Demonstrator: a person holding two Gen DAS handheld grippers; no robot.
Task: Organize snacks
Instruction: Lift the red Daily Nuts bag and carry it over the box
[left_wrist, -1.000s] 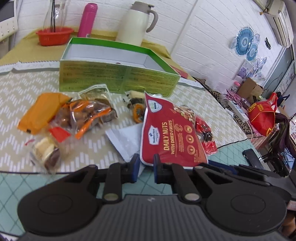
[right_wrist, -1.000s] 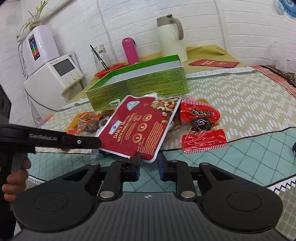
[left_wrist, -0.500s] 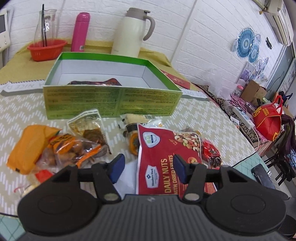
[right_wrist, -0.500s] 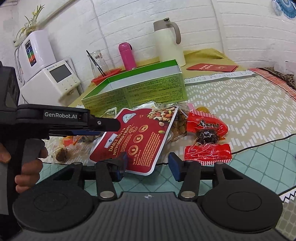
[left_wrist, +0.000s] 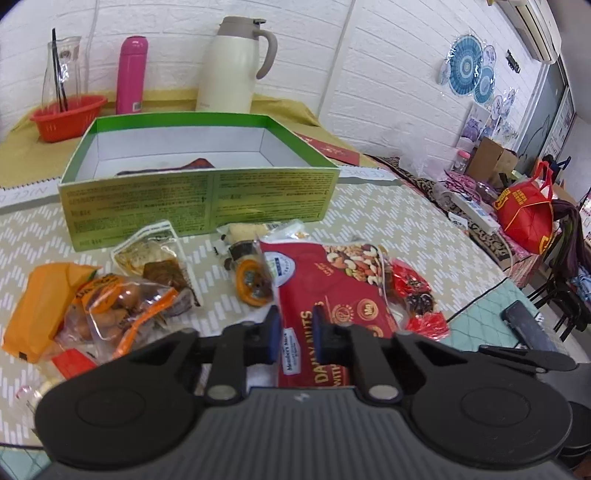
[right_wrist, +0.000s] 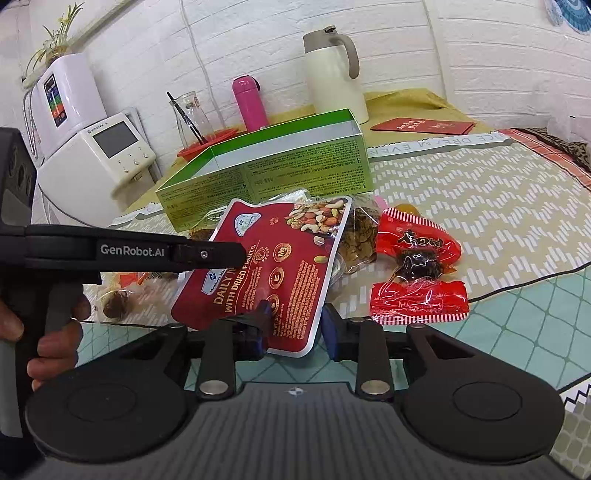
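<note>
A red "Daily Nuts" pouch (left_wrist: 332, 288) lies tilted on the table in front of an open green box (left_wrist: 199, 199). My left gripper (left_wrist: 294, 334) has its jaws closed around the pouch's near-left edge; it also shows from the side in the right wrist view (right_wrist: 236, 254), its tip on the pouch (right_wrist: 280, 266). My right gripper (right_wrist: 293, 328) is open, its jaws either side of the pouch's near corner. One dark packet lies inside the box (right_wrist: 266, 173). Red candy packs (right_wrist: 417, 273) lie right of the pouch.
Orange and clear snack packets (left_wrist: 110, 299) lie left of the pouch. A cream jug (left_wrist: 232, 62), a pink bottle (left_wrist: 131, 74) and a red basket (left_wrist: 66, 116) stand behind the box. A white appliance (right_wrist: 96, 162) stands at the left. A phone (left_wrist: 528, 328) lies at the right.
My left gripper opened, moved forward over the pouch and has closed on its edge. My right gripper opened and now straddles the pouch's near corner. The pouch has lifted slightly.
</note>
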